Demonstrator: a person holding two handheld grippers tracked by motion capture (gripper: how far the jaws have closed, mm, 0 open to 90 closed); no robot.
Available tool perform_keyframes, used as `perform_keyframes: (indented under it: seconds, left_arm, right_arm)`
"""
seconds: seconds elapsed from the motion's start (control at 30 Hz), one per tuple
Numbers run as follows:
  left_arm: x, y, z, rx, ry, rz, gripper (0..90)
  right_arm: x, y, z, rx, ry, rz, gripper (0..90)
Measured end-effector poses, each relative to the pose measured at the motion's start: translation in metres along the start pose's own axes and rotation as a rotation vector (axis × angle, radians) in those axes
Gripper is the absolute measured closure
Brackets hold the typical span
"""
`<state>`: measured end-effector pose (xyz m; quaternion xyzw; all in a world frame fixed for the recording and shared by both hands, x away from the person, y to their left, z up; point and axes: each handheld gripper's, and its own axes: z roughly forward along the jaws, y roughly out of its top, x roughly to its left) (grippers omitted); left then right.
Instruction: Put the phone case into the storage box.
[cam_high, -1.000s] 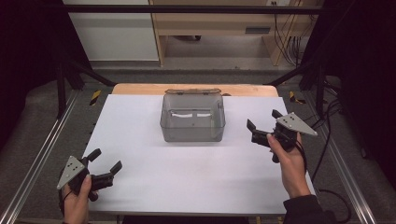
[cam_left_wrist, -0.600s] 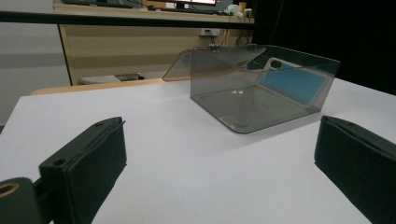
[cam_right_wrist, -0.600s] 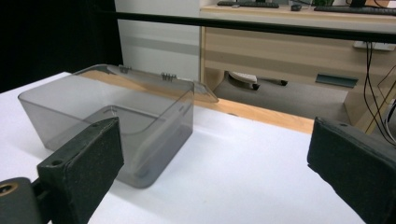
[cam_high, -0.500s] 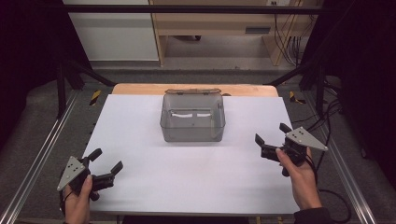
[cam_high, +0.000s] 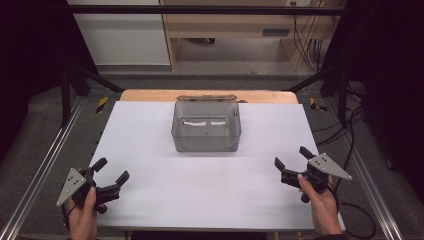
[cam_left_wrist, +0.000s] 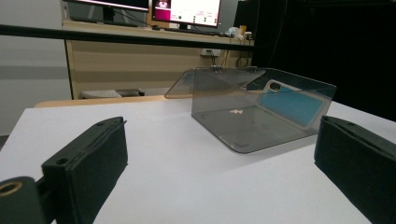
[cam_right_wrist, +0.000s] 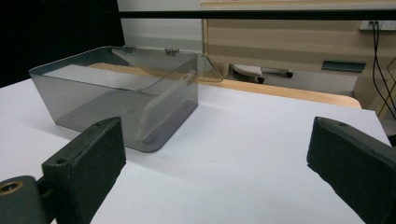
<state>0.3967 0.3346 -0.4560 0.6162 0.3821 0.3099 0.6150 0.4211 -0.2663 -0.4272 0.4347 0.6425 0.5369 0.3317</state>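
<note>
Holding both grippers, left (cam_high: 111, 172) and right (cam_high: 291, 156), spread wide, empty, near corners; probably reaching for box (cam_high: 206, 127) next.

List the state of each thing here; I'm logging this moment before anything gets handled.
Box: upright at the table's middle, lid hinged open toward the far side, untouched.
Phone: leaning against a wall inside the box.
Left hand-held gripper: open, empty, near the table's front left.
Right hand-held gripper: open, empty, near the front right.
</note>
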Motion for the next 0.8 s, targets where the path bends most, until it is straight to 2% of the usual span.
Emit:
perform_keyframes:
  seconds: [0.1, 0.3, 0.43, 0.57, 0.7, 0.8]
  left_arm:
    - [0.000, 0.000, 0.001, -0.008, -0.007, 0.007, 2.4]
    - [-0.005, -0.002, 0.005, -0.009, -0.021, 0.026, 2.5]
    - [-0.009, -0.003, 0.008, -0.018, -0.044, 0.016, 2.5]
    - [-0.011, -0.003, 0.011, -0.015, -0.042, 0.033, 2.4]
    - [-0.012, -0.004, 0.014, -0.004, -0.036, 0.015, 2.4]
    - [-0.012, -0.005, 0.015, 0.010, -0.036, 0.008, 2.4]
  right_arm:
    - [0.003, -0.006, 0.000, -0.013, 0.006, -0.001, 4.9]
    - [0.011, -0.015, 0.007, -0.031, 0.027, -0.035, 4.9]
    - [0.020, -0.019, 0.014, -0.048, 0.042, -0.067, 4.9]
    - [0.028, -0.025, 0.023, -0.070, 0.048, -0.068, 5.0]
    - [0.033, -0.028, 0.027, -0.040, 0.048, -0.115, 4.4]
    - [0.032, -0.036, 0.032, 0.017, 0.014, -0.107, 4.1]
